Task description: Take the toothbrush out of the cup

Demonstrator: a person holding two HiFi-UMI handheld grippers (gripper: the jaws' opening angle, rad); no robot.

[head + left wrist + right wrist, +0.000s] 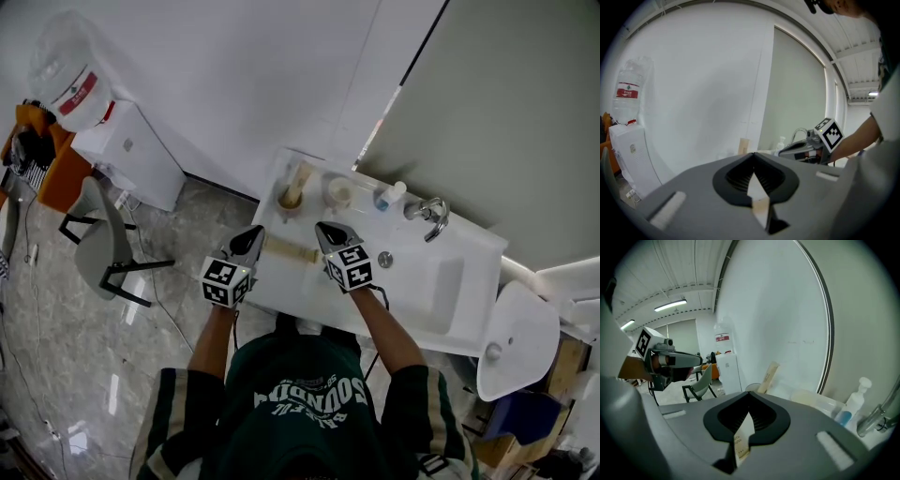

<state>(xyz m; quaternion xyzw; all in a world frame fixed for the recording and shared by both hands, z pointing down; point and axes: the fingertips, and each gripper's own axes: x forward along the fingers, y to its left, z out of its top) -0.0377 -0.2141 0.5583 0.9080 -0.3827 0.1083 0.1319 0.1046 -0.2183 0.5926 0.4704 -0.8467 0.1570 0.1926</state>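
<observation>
A long beige toothbrush box (292,250) hangs level over the white counter (450,309), held at both ends. My left gripper (253,237) is shut on its left end (758,199). My right gripper (325,231) is shut on its printed right end (742,442). Behind them, at the wall, stands a clear cup (291,199) with a second beige box (768,376) leaning upright in it. That second box (743,146) also shows in the left gripper view, with the right gripper (806,149) to its right. The right gripper view shows the left gripper (670,361) at the left.
Along the wall stand a second cup (339,192), a soap bottle (389,195) and a chrome faucet (428,214) over the sink basin (441,281). On the floor to the left are a water dispenser (122,141) and a grey chair (103,239). A white toilet (516,337) is at the right.
</observation>
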